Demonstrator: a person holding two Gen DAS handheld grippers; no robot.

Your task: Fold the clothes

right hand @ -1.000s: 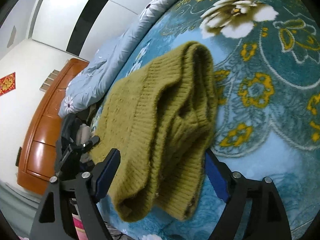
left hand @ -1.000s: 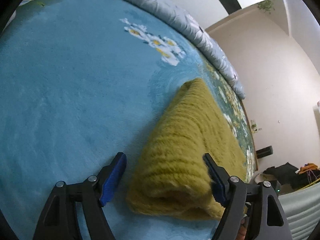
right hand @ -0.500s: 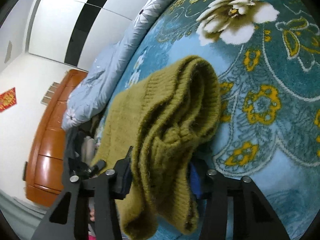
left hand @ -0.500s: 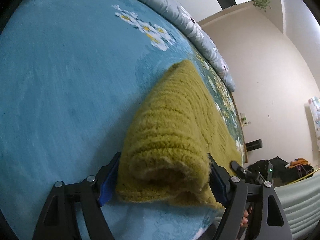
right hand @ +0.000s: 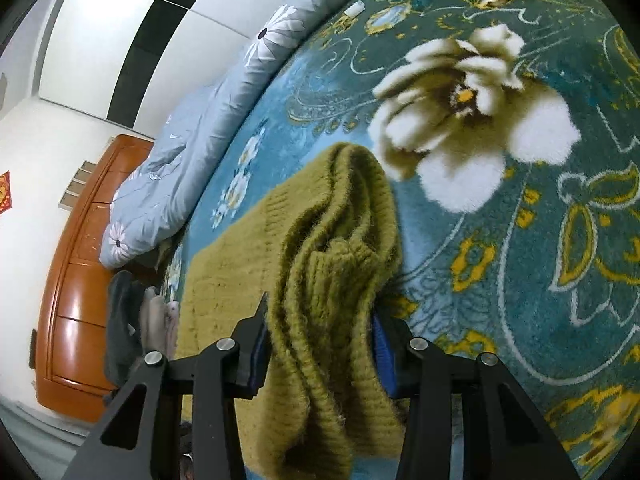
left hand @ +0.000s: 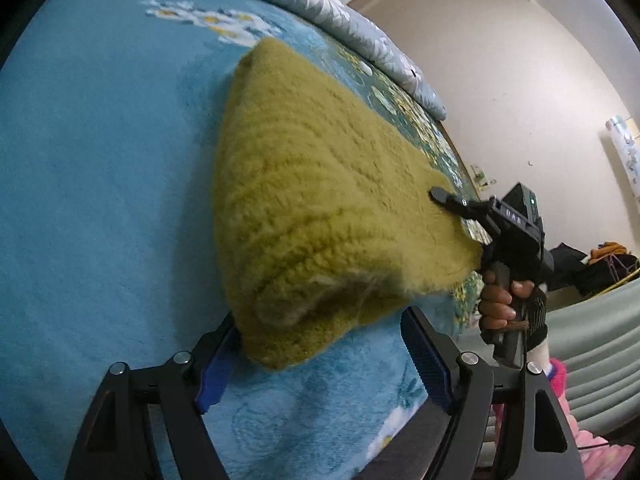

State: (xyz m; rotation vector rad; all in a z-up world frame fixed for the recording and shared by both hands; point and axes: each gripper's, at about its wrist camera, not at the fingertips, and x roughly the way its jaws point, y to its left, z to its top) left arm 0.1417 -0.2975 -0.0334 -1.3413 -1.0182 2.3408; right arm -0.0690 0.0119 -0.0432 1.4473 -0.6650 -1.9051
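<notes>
An olive-green knitted sweater (left hand: 320, 200) lies on a blue floral plush blanket (left hand: 100, 200) spread over the bed, doubled over into a thick, layered bundle. Its long axis runs across from one gripper to the other, each gripper meeting one end of the near folded edge. The left gripper (left hand: 320, 356) stands with its blue-padded jaws wide apart; the rolled corner of the sweater sits between them and just ahead, resting against the left pad while the right pad is clear of the fabric (so nothing is clamped at this end). The right gripper (right hand: 320, 344) is closed on the sweater: in the right wrist view its jaws pinch a bunched stack of ribbed layers, which spill forward and hang below the fingers. In the left wrist view the same tool appears at the sweater's far corner, a person's hand (left hand: 500, 300) wrapped round its handle. The right gripper is therefore the one with hold, and the left, though just as near, merely brackets its corner. The knit looks thick, fuzzy and limp, with coarse ribs, and should sag where unsupported. A pale grey floral quilt (right hand: 192, 152) lies bunched along the far side of the blanket, beside an orange-brown wooden headboard (right hand: 72, 300).
</notes>
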